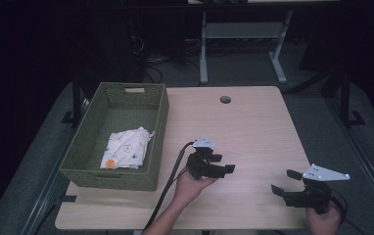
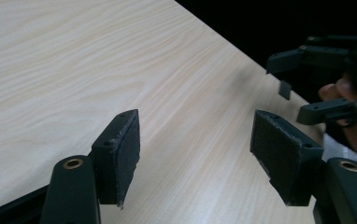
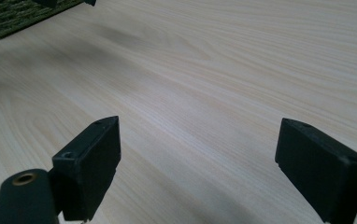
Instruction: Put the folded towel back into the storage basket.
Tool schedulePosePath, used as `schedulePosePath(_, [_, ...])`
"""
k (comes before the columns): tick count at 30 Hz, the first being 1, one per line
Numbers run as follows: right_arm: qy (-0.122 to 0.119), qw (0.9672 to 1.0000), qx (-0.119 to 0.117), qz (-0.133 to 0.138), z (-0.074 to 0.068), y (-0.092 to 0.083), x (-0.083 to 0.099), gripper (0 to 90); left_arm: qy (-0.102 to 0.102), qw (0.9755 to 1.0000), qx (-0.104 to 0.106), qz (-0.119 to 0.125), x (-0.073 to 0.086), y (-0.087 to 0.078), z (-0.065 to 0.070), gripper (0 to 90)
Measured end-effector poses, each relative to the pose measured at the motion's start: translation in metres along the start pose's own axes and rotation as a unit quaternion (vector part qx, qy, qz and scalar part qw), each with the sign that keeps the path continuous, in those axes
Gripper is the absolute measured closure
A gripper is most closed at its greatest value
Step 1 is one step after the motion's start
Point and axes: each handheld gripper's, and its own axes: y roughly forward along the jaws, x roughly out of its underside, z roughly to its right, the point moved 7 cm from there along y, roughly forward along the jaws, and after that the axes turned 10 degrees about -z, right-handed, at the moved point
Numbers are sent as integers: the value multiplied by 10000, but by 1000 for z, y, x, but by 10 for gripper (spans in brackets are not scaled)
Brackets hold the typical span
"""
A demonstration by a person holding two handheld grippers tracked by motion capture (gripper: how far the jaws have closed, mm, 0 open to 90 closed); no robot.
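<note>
Looking down from the high view, the folded cloth [image 1: 125, 149] lies inside the green woven basket [image 1: 107, 177], well to the left of the left gripper [image 1: 222, 163] and farther still from the right gripper [image 1: 285, 182]. It is white with small printed shapes and an orange patch at its near-left corner. I judge it light, soft and limp, not fragile and not slippery; it will sag and unfold if lifted by 1 edge, so a pinch across the stacked layers near a folded edge or corner looks like the best hold. Its long axis runs roughly along the basket's length, away from the person, and a rumpled corner points toward the basket wall nearest the left gripper. Both grippers hang over the bare wooden table [image 1: 253, 122], released and holding nothing.

Along the left gripper's own view, its 2 black pads [image 2: 120, 154] stand wide apart with only table grain between them; the right gripper [image 2: 298, 84] shows farther off, also spread.

Along the right gripper's own view, its jaws stand wide with bare wood between, and a corner of the basket [image 3: 22, 16] sits far ahead to the upper left.
</note>
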Motion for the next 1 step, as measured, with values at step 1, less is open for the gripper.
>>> schedulePosePath(1, [-37,10000,-7,0,-1,0,0,138,1,10000,10,21,0,0,0,337])
